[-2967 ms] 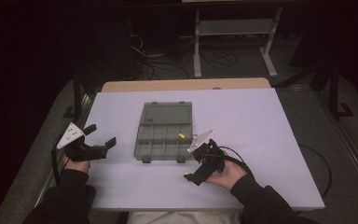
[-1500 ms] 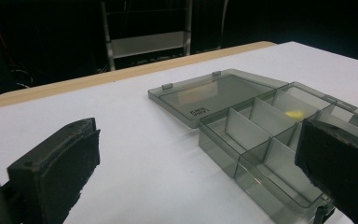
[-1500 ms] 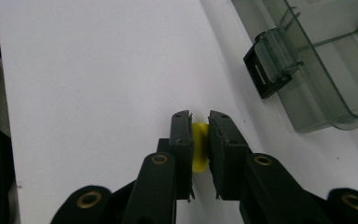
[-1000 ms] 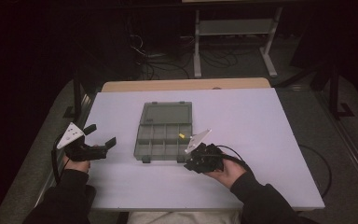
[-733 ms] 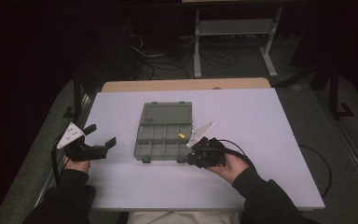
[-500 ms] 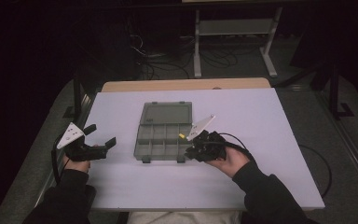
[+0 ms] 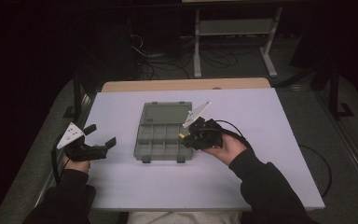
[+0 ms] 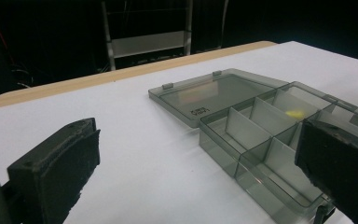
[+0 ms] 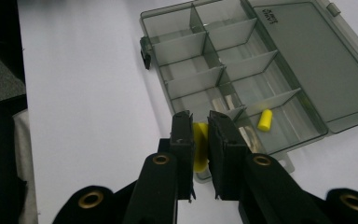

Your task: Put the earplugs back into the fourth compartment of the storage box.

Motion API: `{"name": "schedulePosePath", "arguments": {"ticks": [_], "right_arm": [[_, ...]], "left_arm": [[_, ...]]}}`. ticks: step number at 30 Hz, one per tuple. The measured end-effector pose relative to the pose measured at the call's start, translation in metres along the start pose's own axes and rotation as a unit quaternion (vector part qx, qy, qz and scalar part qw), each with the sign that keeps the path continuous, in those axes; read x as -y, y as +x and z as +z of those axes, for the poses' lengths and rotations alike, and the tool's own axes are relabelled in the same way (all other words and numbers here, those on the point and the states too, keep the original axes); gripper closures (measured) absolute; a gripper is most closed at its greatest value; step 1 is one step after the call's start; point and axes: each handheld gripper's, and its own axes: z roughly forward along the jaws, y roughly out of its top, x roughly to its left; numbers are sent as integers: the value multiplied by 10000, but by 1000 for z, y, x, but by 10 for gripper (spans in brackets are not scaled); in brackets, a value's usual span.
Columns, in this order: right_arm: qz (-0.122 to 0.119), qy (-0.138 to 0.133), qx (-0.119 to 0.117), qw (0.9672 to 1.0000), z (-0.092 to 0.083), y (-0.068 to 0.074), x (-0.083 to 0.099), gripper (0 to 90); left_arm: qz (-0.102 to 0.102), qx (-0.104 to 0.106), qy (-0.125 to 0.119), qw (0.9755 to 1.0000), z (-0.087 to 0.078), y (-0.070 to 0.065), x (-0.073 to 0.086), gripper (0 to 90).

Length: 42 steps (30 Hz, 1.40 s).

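We see the right gripper (image 9: pixel 200 135) clenched on a yellow earplug (image 9: pixel 199 147) over the organizer box's (image 7: pixel 163 135) right edge (mid-tabletop); the left gripper (image 7: pixel 100 135) rests released near the left edge.

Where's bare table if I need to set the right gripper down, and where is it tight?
Bare white table lies right of the open organizer box, and a wide strip runs between the box and the near edge. It is tight at the box's right compartments, where the right gripper holds a yellow piece beside another.
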Motion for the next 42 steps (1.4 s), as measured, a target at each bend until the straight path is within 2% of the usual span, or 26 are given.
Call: {"name": "schedulePosePath", "arguments": {"ticks": [7, 16, 25, 38, 42], "right_arm": [[34, 25, 37, 10000, 5, -11, -9, 791], [209, 73, 80, 9997, 16, -31, -16, 791], [286, 87, 125, 9995, 30, -43, -22, 791], [427, 337, 164, 9984, 57, -54, -19, 791], [510, 368, 273, 9976, 64, -59, -17, 791]], "left_arm": [[-1, 1, -3, 10000, 0, 0, 0, 0], [-10, 9, 1, 10000, 0, 0, 0, 0], [-12, 14, 3, 10000, 0, 0, 0, 0], [-7, 26, 3, 10000, 0, 0, 0, 0], [-19, 31, -3, 10000, 1, 0, 0, 0]]}}
